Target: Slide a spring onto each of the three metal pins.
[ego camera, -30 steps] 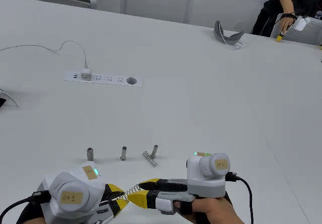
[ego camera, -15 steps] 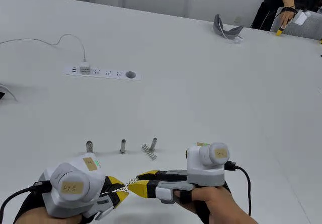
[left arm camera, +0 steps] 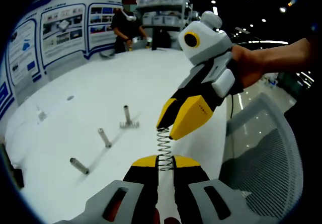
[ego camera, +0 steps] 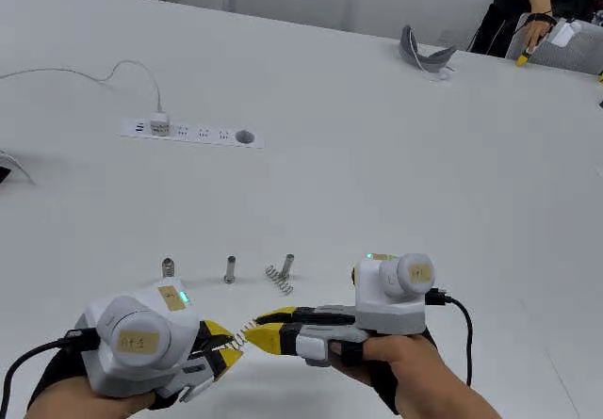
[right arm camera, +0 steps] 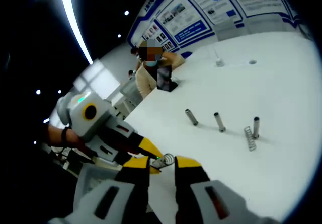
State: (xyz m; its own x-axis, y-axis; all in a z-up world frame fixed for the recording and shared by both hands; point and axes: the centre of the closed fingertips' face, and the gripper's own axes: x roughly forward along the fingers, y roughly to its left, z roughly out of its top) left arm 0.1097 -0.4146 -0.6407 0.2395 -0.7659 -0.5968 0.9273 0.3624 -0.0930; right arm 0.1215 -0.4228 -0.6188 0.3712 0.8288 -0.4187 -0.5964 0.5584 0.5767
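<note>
1. White table top (ego camera: 396, 184) spreads wide, and a long white power strip (ego camera: 193, 135) lies far back on it with a white cord (ego camera: 113, 72) plugged in.
2. Low on the left, the left hand (ego camera: 85, 395) holds the left gripper (ego camera: 226, 344), which is grey with yellow tips.
3. Low in the middle, the right hand (ego camera: 405, 372) holds the right gripper (ego camera: 252, 329), also grey with yellow tips. It points at the left one.
4. The two grippers meet tip to tip, in front of the pins.
5. A thin silver wire spring (left arm camera: 163, 144) runs between the tips.
6. The left gripper's jaws are squeezed nearly together and pinch one end of that spring.
7. The right gripper's jaws are squeezed nearly together too and pinch the other end.
8. Behind the grippers stands the left pin (ego camera: 168, 267), a short grey metal post. It has a spring coiled round it.
9. Next in the row is the middle pin (ego camera: 230, 268), upright and bare.
10. Last is the right pin (ego camera: 287, 265), upright and bare.
11. A loose silver spring (ego camera: 275, 279) lies on the table just beside the right pin's foot.
12. A person in dark clothes (ego camera: 528, 5) is at the far corner.
</note>
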